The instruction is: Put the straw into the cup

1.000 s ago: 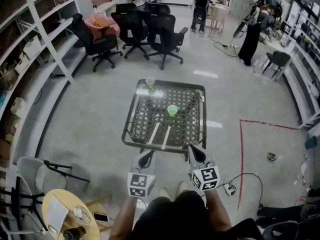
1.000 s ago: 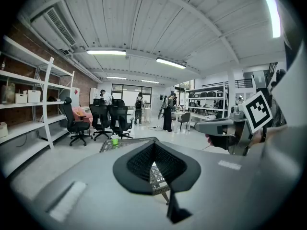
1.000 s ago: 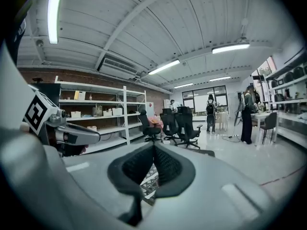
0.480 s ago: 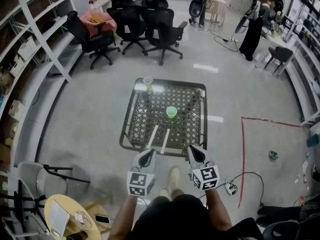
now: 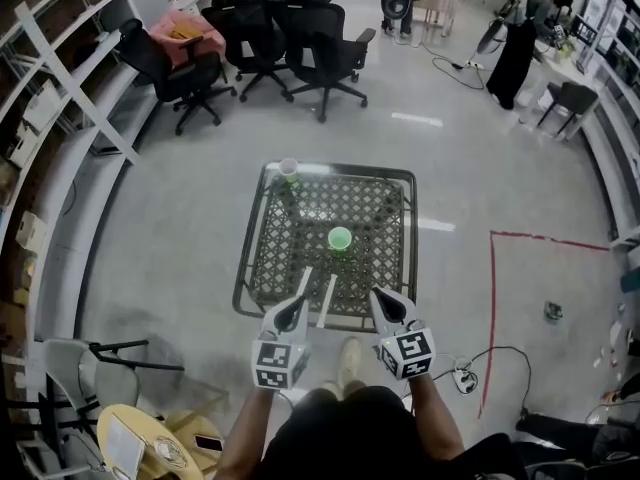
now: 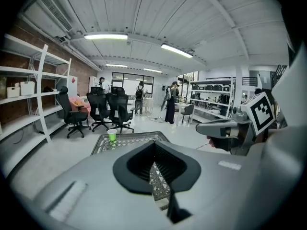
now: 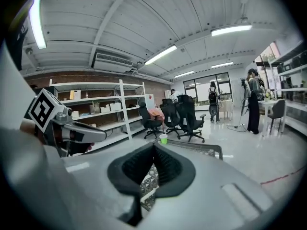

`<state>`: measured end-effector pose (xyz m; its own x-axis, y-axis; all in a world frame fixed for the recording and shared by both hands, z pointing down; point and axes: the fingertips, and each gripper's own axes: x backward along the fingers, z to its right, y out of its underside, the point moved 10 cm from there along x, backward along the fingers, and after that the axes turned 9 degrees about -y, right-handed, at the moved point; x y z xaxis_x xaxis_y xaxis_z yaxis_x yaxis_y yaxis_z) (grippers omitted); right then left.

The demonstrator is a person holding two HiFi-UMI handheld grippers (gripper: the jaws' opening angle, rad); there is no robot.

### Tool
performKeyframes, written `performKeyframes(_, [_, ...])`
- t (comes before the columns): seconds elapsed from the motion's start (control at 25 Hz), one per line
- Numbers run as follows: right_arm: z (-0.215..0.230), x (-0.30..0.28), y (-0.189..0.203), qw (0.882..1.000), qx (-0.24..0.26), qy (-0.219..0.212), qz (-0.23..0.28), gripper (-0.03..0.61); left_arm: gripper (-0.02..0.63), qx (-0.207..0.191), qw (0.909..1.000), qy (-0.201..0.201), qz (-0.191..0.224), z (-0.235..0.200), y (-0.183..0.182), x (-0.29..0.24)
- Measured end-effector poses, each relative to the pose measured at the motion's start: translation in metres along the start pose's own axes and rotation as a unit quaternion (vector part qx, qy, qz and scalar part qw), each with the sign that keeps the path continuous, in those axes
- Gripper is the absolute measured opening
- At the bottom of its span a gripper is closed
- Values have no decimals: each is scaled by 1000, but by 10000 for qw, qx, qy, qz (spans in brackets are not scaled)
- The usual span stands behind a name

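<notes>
A green cup (image 5: 340,238) stands upright near the middle of a black lattice-top table (image 5: 262,268). A second, clearer cup (image 5: 288,168) stands at the table's far left corner and also shows in the gripper views as a cup (image 6: 112,134), (image 7: 163,138). Two white straws (image 5: 304,282), (image 5: 327,300) lie side by side at the near edge. My left gripper (image 5: 296,304) is shut and empty, its tip at the near end of the left straw. My right gripper (image 5: 381,298) is shut and empty, at the near edge right of the straws. The jaws (image 6: 154,164), (image 7: 154,163) hide the green cup and straws.
Black office chairs (image 5: 300,38) stand beyond the table. White shelving (image 5: 60,118) runs along the left. A folding chair (image 5: 70,368) and a round yellow table (image 5: 130,438) sit at the near left. Red floor tape (image 5: 493,288) and a power strip (image 5: 462,376) lie to the right.
Both grippers have moved forward from short of the table to its near edge, beside the straws. The table sits closer in the head view. Both jaws stay shut.
</notes>
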<state>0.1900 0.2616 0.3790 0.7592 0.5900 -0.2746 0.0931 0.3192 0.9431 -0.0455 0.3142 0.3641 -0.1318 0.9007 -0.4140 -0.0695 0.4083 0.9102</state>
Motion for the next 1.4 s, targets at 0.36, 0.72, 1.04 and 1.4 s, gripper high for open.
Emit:
performKeyframes(0.36, [54,-30,0,9996,-169,-197,-69,3,6,56,9997,-207,-106,6,-15,-43])
performKeyframes(0.72, [56,-51,10,9989,-289,-319,-211,3,6,82,9994,-186,-270,-7,-9,-64])
performKeyframes(1.04, [53,-75,26,9980,-473,-122,-408,3,6,126,9979,134,-618,-27,15,-92])
performKeyframes(1.4, [38,-112,51,9954,-748,118,-589,3,6,117,9936,491,-1008,-58,55,-122])
